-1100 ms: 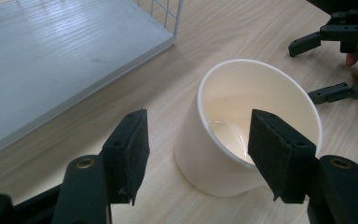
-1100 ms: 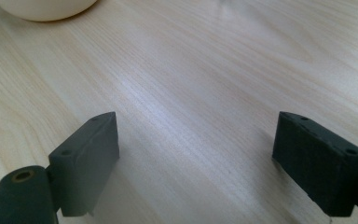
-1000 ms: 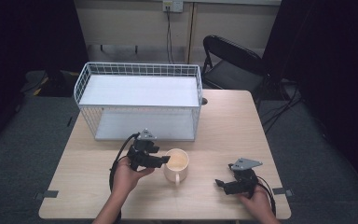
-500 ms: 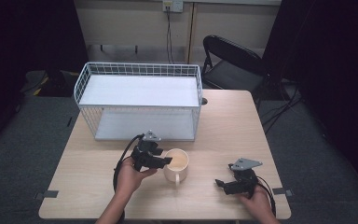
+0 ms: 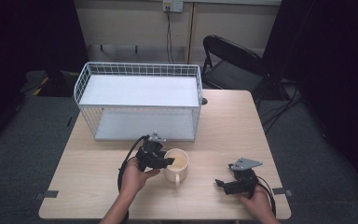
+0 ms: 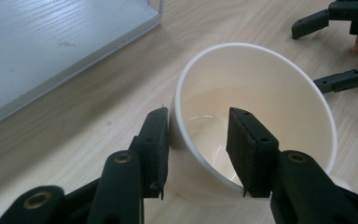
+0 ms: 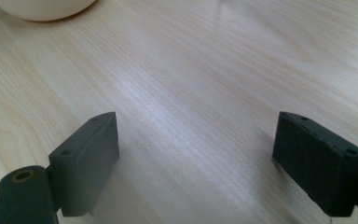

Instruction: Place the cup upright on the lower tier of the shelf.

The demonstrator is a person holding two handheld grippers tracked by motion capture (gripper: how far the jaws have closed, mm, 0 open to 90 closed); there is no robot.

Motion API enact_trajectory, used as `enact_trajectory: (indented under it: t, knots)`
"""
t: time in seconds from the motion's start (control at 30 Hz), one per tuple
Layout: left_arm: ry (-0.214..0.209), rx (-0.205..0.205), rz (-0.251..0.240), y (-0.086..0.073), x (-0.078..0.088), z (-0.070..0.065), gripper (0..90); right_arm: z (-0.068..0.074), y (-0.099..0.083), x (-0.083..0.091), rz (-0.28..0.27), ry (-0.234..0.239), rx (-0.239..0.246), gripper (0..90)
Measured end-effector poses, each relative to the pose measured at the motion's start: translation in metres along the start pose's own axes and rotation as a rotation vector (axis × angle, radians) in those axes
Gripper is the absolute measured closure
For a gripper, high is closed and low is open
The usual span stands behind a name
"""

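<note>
A cream mug [image 5: 177, 164] stands upright on the wooden table [image 5: 223, 121], handle toward the person. My left gripper [image 5: 168, 161] reaches it from the left and straddles its near rim. In the left gripper view, one pad [image 6: 156, 140] lies against the outer wall of the mug [image 6: 270, 93], and the other pad [image 6: 249, 149] hangs inside, clear of the wall. These jaws have just been closing with the wall between them. My right gripper [image 5: 221, 183] rests low at the front right, open, with only bare wood between its pads [image 7: 88, 154]. The mug's base [image 7: 42, 9] is far off.
A white wire rack [image 5: 140, 91] with two shelves stands at the back of the table, its lower shelf [image 6: 51, 46] close behind the mug. A black folding chair [image 5: 233, 65] sits beyond the far right corner. The right gripper's jaws [image 6: 335, 46] show beyond the mug.
The left gripper's jaws have narrowed around the mug's rim and the hand has shifted slightly toward the mug. The right gripper has kept still.
</note>
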State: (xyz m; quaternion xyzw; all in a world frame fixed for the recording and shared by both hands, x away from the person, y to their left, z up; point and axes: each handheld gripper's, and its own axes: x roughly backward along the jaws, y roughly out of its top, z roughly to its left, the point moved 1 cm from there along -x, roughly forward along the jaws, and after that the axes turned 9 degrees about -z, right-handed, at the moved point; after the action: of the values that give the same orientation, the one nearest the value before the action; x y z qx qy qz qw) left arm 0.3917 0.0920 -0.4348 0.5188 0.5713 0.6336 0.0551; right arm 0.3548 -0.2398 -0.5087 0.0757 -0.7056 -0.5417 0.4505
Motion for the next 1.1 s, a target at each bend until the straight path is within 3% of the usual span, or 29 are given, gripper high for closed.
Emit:
enact_trajectory:
  t: [0.17, 0.33, 0.4, 0.47, 0.57, 0.63, 0.7, 0.87, 1.1]
  knots:
    - [0.016, -0.015, 0.029, -0.002, -0.003, 0.001, 66.3, 0.0, 0.0, 0.0, 0.0, 0.001, -0.001, 13.7]
    - [0.019, 0.003, 0.035, -0.007, -0.006, 0.004, 69.8, 0.0, 0.0, 0.0, 0.0, 0.002, -0.001, 13.7]
    - [0.027, -0.006, 0.045, -0.007, -0.006, 0.005, 75.1, 0.0, 0.0, 0.0, 0.001, 0.002, -0.001, 13.7]
    - [0.031, -0.016, 0.062, -0.008, -0.007, 0.005, 74.8, 0.0, 0.0, 0.0, 0.0, 0.002, -0.001, 13.6]
    - [0.055, -0.033, 0.071, -0.008, -0.006, 0.005, 76.4, 0.0, 0.0, 0.0, 0.0, 0.002, -0.001, 13.6]
    - [0.098, -0.066, 0.09, -0.008, -0.006, 0.004, 79.5, 0.0, 0.0, 0.0, 0.001, 0.003, -0.001, 13.6]
    - [0.079, -0.052, 0.086, -0.009, -0.003, 0.008, 81.4, 0.0, 0.0, 0.0, 0.001, 0.002, -0.001, 13.6]
    - [0.082, -0.029, 0.072, -0.011, 0.001, 0.015, 82.5, 0.0, 0.0, 0.0, 0.0, 0.002, 0.0, 13.6]
    - [0.13, 0.011, 0.032, -0.014, 0.011, 0.029, 82.6, 0.0, 0.0, 0.0, 0.001, 0.003, -0.001, 13.6]
